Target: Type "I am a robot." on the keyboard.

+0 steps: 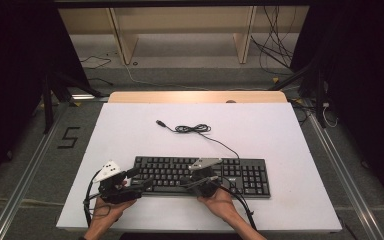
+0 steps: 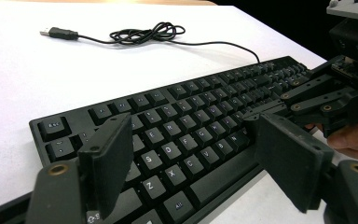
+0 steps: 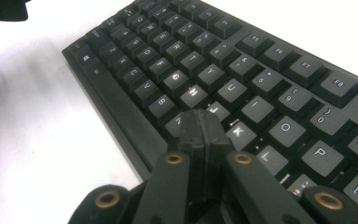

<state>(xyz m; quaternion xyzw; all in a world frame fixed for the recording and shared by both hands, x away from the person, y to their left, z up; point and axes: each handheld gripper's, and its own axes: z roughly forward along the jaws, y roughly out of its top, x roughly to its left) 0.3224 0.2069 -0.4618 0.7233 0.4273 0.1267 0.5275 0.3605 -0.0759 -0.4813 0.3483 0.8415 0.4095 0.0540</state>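
Note:
A black keyboard (image 1: 240, 176) lies across the front of the white table top (image 1: 130, 135), and its cable (image 1: 194, 129) coils behind it and ends in a USB plug (image 1: 160, 122). My left gripper (image 1: 144, 177) hovers over the keyboard's left end, open wide, with the left-hand letter keys (image 2: 177, 140) below the gap and nothing gripped. My right gripper (image 1: 184, 185) is shut with nothing in it, and its tip (image 3: 204, 125) sits just over the keys near J and K. From the left gripper view, the right gripper (image 2: 254, 116) and the hand holding it reach in from the right.
The keyboard (image 3: 261, 84) leaves a narrow strip of table (image 3: 51, 154) in front. The coiled cable (image 2: 147, 33) and plug (image 2: 58, 32) lie on open white surface. A wooden edge (image 1: 195, 96) bounds the far side, and shelving (image 1: 180, 30) and floor cables (image 1: 275, 50) lie beyond.

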